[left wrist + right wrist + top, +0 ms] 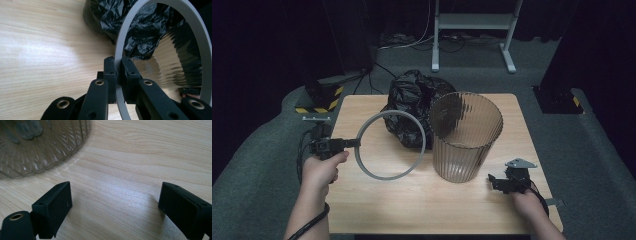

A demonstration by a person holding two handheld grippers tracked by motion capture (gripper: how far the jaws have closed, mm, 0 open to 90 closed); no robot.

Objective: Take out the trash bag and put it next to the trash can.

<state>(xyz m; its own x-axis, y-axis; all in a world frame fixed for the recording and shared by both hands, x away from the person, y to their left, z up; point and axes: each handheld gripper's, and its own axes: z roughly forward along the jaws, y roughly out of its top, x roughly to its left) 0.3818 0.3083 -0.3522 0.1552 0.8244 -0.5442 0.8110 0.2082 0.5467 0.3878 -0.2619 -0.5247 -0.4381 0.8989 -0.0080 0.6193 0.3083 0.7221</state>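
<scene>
left tool [354, 143] clamps the grey ring [390, 145] beside the ribbed bin [465, 136]; right tool [493, 180] gapes empty.

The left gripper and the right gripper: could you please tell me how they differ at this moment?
The left gripper is shut on the thin grey plastic ring, pinching its rim and holding it raised on edge; the right gripper is open with nothing between its jaws. The left sits at the light wooden table's left edge, the right low beside the ribbed translucent bin. Both are black, two-jawed and hand-held.
</scene>
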